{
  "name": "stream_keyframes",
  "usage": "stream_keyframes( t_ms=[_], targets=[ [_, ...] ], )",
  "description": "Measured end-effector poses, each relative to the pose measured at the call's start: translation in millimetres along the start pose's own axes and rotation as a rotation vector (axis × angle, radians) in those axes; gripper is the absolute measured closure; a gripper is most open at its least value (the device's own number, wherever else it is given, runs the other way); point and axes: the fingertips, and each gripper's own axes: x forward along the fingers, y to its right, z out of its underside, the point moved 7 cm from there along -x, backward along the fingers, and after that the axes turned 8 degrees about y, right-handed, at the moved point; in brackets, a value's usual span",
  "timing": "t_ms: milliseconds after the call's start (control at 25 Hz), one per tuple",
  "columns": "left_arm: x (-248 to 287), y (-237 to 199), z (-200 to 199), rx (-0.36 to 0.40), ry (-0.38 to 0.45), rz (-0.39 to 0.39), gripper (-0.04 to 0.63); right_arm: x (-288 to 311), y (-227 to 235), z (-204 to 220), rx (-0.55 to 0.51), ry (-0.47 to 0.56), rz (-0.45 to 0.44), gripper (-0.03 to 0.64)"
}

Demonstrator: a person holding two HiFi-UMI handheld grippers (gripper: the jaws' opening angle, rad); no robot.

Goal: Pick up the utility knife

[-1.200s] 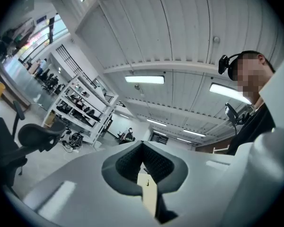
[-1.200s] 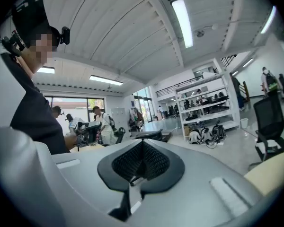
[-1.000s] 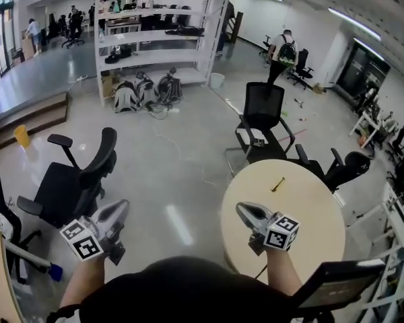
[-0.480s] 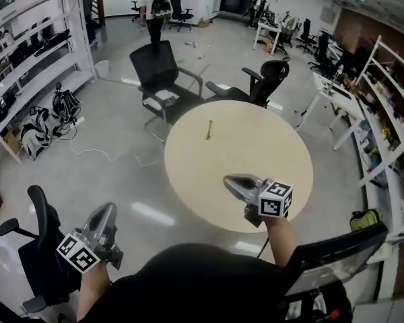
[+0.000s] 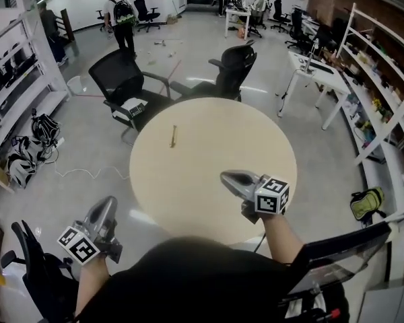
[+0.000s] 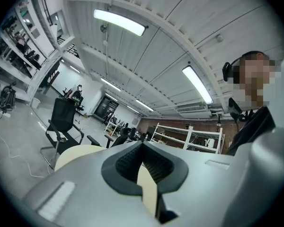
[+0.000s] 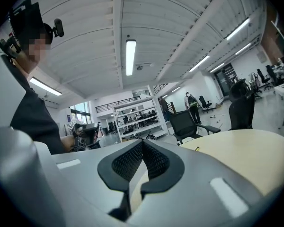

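The utility knife (image 5: pixel 174 136) is a small yellow stick lying on the far left part of the round beige table (image 5: pixel 215 147). My right gripper (image 5: pixel 223 175) hovers over the table's near side, shut and empty, well short of the knife. My left gripper (image 5: pixel 106 204) hangs over the floor, left of the table's near edge, also shut with nothing in it. In the right gripper view the knife (image 7: pixel 197 149) shows as a tiny yellow mark on the table (image 7: pixel 246 150) beyond the closed jaws (image 7: pixel 143 142). The left gripper view shows its closed jaws (image 6: pixel 142 143) and the table (image 6: pixel 80 151) beyond.
Two black office chairs (image 5: pixel 124 86) (image 5: pixel 232 66) stand at the table's far side. Another chair (image 5: pixel 37 274) is at the lower left, and a chair back (image 5: pixel 337 254) sits by my right arm. Shelving (image 5: pixel 384 66) lines the right wall. A person (image 5: pixel 121 12) walks far off.
The view has swung round so the table now lies straight ahead. Both grippers came along with the turn, the right one over the table's near side. Both stayed shut.
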Motion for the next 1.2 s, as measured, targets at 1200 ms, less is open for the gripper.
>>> stream_keyframes(
  t_ms=[1200],
  targets=[
    [342.9,-206.2,114.8,-0.015,-0.438,0.036,0.601,11.5,143.5,-18.1,0.067,-0.061,0.348,0.601]
  ],
)
